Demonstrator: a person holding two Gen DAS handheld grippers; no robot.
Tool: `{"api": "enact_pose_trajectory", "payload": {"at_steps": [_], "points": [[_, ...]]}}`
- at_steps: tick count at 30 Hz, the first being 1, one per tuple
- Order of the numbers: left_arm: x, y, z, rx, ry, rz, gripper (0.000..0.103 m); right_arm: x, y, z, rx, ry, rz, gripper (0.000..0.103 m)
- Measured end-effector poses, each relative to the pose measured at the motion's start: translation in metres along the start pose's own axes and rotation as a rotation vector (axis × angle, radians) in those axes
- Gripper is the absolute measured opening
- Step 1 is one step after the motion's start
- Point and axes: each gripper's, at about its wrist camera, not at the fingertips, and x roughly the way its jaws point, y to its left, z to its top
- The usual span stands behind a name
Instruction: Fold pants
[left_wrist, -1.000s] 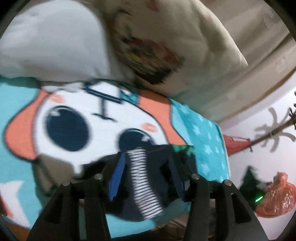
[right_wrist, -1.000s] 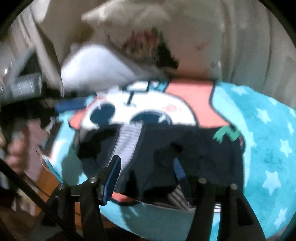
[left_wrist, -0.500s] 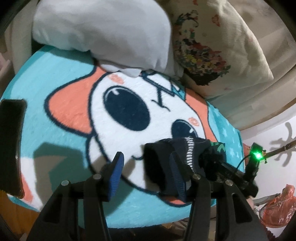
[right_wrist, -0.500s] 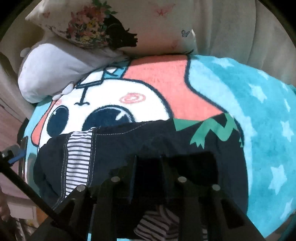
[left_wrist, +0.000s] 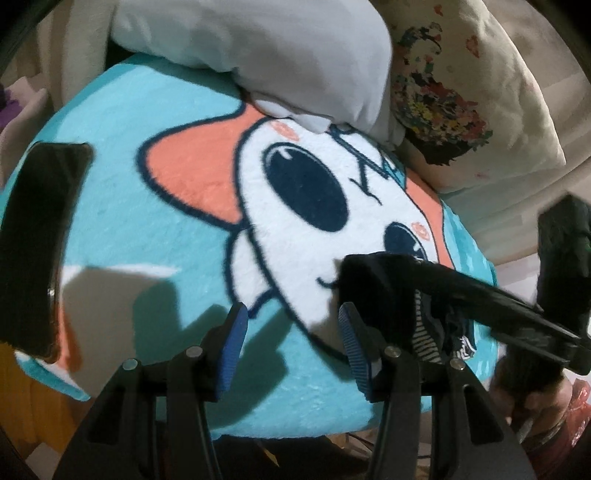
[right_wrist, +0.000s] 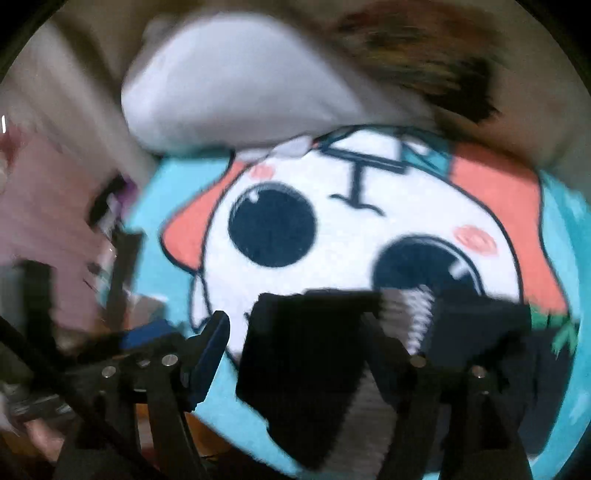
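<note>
The dark navy pants (right_wrist: 306, 354) with a striped band lie folded on the cartoon-face blanket (right_wrist: 351, 236) near its front edge. In the left wrist view the pants (left_wrist: 384, 284) sit to the right, partly behind the right gripper's black body (left_wrist: 517, 317). My left gripper (left_wrist: 291, 347) is open and empty over the blanket (left_wrist: 147, 240), left of the pants. My right gripper (right_wrist: 295, 347) is open, its jaws wide apart just above the pants. The right wrist view is blurred.
A white pillow (left_wrist: 266, 48) and a floral pillow (left_wrist: 461, 85) lie at the back of the blanket. A dark phone (left_wrist: 37, 236) lies on the blanket's left edge. The blanket's front edge drops off below the grippers.
My left gripper let go of the pants and moved left, away from them. My right gripper went from shut against the pants to open and swung left; its view is now blurred.
</note>
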Motion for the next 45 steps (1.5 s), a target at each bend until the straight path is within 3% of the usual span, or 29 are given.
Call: {"api": "enact_pose_trajectory", "payload": {"at_steps": [5, 8, 10, 13, 19, 21, 22, 24, 31, 36, 41, 42, 45], "points": [[-0.008, 0.013, -0.012, -0.030, -0.005, 0.004, 0.050, 0.055, 0.041, -0.001, -0.207, 0.113, -0.211, 0.081], [-0.009, 0.012, -0.021, -0.026, 0.007, -0.009, 0.050, 0.064, 0.036, -0.007, -0.214, 0.125, -0.224, 0.065], [-0.005, 0.007, -0.027, -0.015, 0.023, -0.034, 0.050, 0.054, 0.024, -0.005, -0.169, 0.114, -0.188, 0.037], [0.008, -0.010, -0.033, 0.031, 0.060, -0.072, 0.051, 0.035, -0.004, 0.001, -0.067, 0.105, -0.079, 0.025], [0.047, -0.058, -0.029, 0.167, 0.121, -0.168, 0.057, 0.016, -0.035, -0.002, 0.066, 0.073, 0.045, 0.023], [0.058, -0.074, -0.027, 0.204, 0.120, -0.147, 0.054, 0.009, -0.036, -0.003, 0.095, 0.058, 0.072, 0.022], [0.061, -0.081, -0.026, 0.214, 0.125, -0.149, 0.050, 0.003, -0.039, -0.004, 0.104, 0.046, 0.081, 0.021], [0.063, -0.094, -0.025, 0.224, 0.145, -0.192, 0.018, -0.009, -0.042, -0.002, 0.117, 0.025, 0.094, 0.020], [0.043, -0.157, -0.024, 0.331, 0.115, -0.242, 0.017, -0.068, -0.085, 0.001, 0.205, -0.101, 0.166, 0.020], [0.053, -0.210, -0.036, 0.409, 0.161, -0.275, 0.017, -0.107, -0.148, -0.020, 0.305, -0.176, 0.170, 0.020], [0.057, -0.233, -0.047, 0.447, 0.176, -0.265, 0.023, -0.109, -0.227, -0.055, 0.473, -0.200, 0.194, 0.020], [0.057, -0.233, -0.048, 0.441, 0.175, -0.257, 0.026, -0.105, -0.236, -0.060, 0.488, -0.201, 0.197, 0.021], [0.058, -0.226, -0.046, 0.403, 0.163, -0.206, 0.029, -0.097, -0.268, -0.077, 0.547, -0.181, 0.151, 0.043]]}}
